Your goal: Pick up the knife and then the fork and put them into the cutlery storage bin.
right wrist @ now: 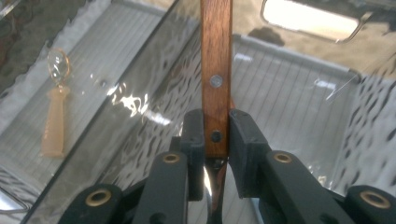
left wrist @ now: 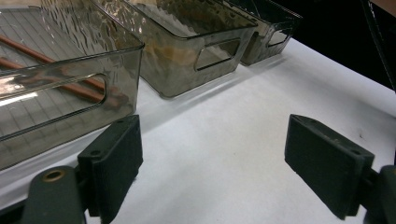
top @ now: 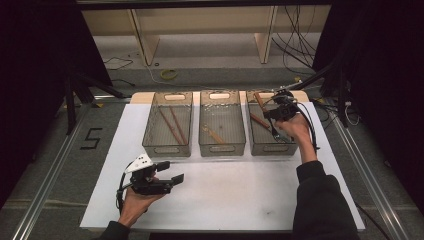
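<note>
The right claw (right wrist: pixel 216 135) is clenched on a wooden handle (right wrist: pixel 216 70) with two rivets, both pads pressed flat against its sides; a bit of shiny metal shows below the grip, between the jaws. In the high view this claw (top: pixel 281 111) hangs over the right bin (top: pixel 287 147), the handle (top: pixel 259 98) slanting up toward that bin's far left corner, and a second wooden-handled utensil (top: pixel 259 120) lies on the bin's floor. Three clear smoked bins stand side by side at the far part of the white bench (top: pixel 235 195). The left bin (top: pixel 167 148) holds two long brown sticks (top: pixel 171 124) lying aslant, and the middle bin (top: pixel 222 148) holds a pale spoon (top: pixel 214 134), seen from the right gripper view (right wrist: pixel 53 126) through the bin wall as a light handle with a clear bowl. The left claw (top: pixel 171 172) rests low over the bench in front of the left bin, released, its jaws wide apart with nothing between them; in its own view (left wrist: pixel 212 154) bare white bench lies between the pads, with the left bin (left wrist: pixel 70 88) just beyond and the sticks (left wrist: pixel 70 86) visible through the wall.
</note>
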Demonstrator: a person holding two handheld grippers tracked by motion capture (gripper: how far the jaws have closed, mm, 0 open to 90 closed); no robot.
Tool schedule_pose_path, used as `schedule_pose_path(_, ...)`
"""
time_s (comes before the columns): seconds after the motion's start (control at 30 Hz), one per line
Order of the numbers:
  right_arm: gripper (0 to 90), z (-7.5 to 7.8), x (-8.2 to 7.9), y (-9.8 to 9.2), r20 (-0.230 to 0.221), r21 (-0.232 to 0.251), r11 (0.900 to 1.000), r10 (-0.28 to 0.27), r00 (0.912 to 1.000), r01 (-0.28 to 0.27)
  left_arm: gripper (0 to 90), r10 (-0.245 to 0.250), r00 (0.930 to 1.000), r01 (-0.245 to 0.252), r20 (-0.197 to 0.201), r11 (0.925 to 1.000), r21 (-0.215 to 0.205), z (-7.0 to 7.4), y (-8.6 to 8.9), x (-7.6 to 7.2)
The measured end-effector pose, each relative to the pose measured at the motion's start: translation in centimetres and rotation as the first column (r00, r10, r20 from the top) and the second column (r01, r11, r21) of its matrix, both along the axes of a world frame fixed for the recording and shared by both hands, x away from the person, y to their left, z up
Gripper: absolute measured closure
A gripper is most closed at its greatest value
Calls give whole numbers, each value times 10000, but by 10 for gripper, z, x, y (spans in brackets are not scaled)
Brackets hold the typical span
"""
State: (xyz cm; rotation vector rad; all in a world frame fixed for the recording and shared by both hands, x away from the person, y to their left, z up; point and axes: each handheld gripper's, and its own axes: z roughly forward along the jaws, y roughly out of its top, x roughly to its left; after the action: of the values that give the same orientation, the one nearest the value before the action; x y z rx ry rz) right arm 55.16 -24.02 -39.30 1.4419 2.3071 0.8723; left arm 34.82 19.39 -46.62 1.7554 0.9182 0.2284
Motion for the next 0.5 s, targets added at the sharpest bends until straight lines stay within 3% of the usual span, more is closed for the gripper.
schedule_pose_path(0.13, 763, -6, 0, 0, -293, -53, 10000, 59, 9996, -61, 185, 1, 10000, -1, -2, 10000, 11, 0, 0, 0)
schedule_pose_path(0.23, 664, -9, 1, -1, -498, 132, 9999, 62, 9987, -56, 185, 6, 10000, -6, 5, 10000, 6, 0, 0, 0)
schedule_pose_path(0.5, 550, 0, -6, 2, -310, 157, 9996, 246, 9992, -241, 184, 3, 10000, -3, 9, 10000, 14, 0, 0, 0)
